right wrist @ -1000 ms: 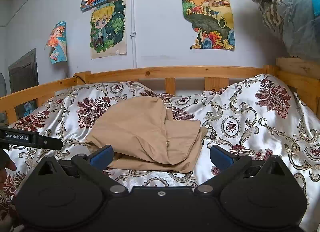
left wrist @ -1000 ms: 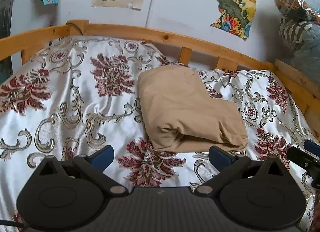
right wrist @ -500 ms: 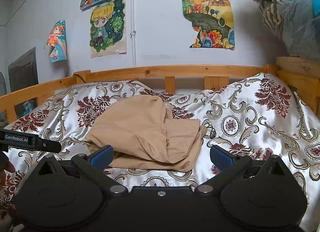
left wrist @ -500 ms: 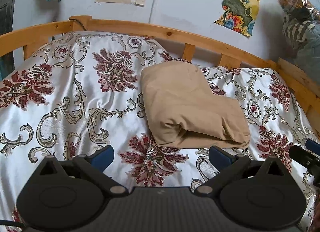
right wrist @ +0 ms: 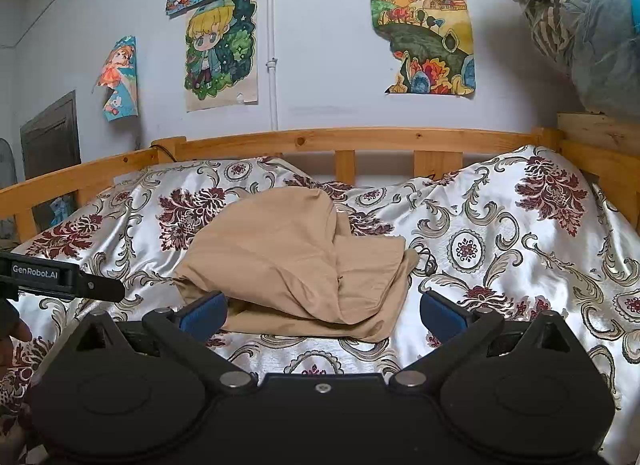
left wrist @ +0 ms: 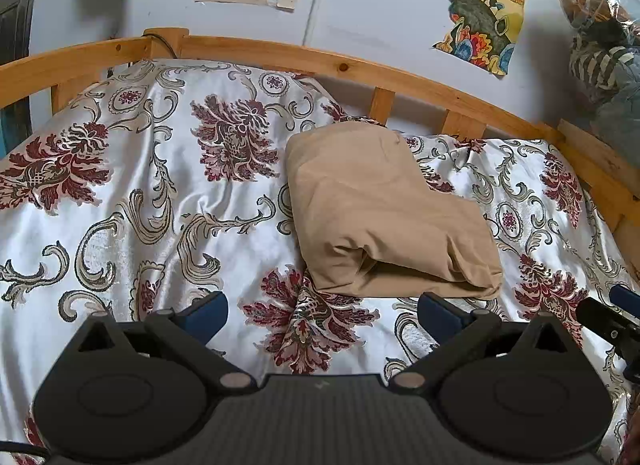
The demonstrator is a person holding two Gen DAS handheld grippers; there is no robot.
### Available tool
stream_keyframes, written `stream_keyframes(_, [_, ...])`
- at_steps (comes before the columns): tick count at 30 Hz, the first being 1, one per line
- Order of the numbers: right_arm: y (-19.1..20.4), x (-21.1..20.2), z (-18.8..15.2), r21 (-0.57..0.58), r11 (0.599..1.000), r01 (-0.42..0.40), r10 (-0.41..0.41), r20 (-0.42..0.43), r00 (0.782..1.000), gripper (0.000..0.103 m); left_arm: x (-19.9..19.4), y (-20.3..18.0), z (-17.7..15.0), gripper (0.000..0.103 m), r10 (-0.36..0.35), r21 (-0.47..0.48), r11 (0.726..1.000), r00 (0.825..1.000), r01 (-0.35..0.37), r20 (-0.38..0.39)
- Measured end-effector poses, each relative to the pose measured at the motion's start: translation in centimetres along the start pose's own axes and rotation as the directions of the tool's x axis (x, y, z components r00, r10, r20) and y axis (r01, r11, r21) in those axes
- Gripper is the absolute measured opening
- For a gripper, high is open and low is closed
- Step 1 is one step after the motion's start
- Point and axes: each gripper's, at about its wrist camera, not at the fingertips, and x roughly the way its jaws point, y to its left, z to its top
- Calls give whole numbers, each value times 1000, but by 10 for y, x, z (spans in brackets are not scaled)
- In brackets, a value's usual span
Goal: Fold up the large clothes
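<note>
A tan garment (left wrist: 380,209) lies folded in a compact bundle on the floral satin bedspread (left wrist: 140,193). It also shows in the right wrist view (right wrist: 296,261). My left gripper (left wrist: 320,311) is open and empty, held above the bedspread just short of the garment's near edge. My right gripper (right wrist: 320,311) is open and empty, near the garment's front edge. The left gripper's body (right wrist: 60,279) shows at the left of the right wrist view, and the right gripper's finger (left wrist: 612,317) at the right edge of the left wrist view.
A wooden bed rail (left wrist: 360,69) runs around the back and sides of the bed; it also shows in the right wrist view (right wrist: 360,139). Posters hang on the wall (right wrist: 220,49). A plastic-wrapped bundle of clothes (right wrist: 580,25) sits at the upper right.
The left wrist view has tilted down slightly, so the garment and rail sit lower in frame. The right gripper has barely moved. The garment lies unchanged.
</note>
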Motion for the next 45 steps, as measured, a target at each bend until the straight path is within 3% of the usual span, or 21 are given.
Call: stream_keyframes(45, [-2, 1, 0, 1, 1000, 1, -1, -4, 1000, 102, -2, -3, -2, 102, 7, 10, 1000, 1000, -7, -5])
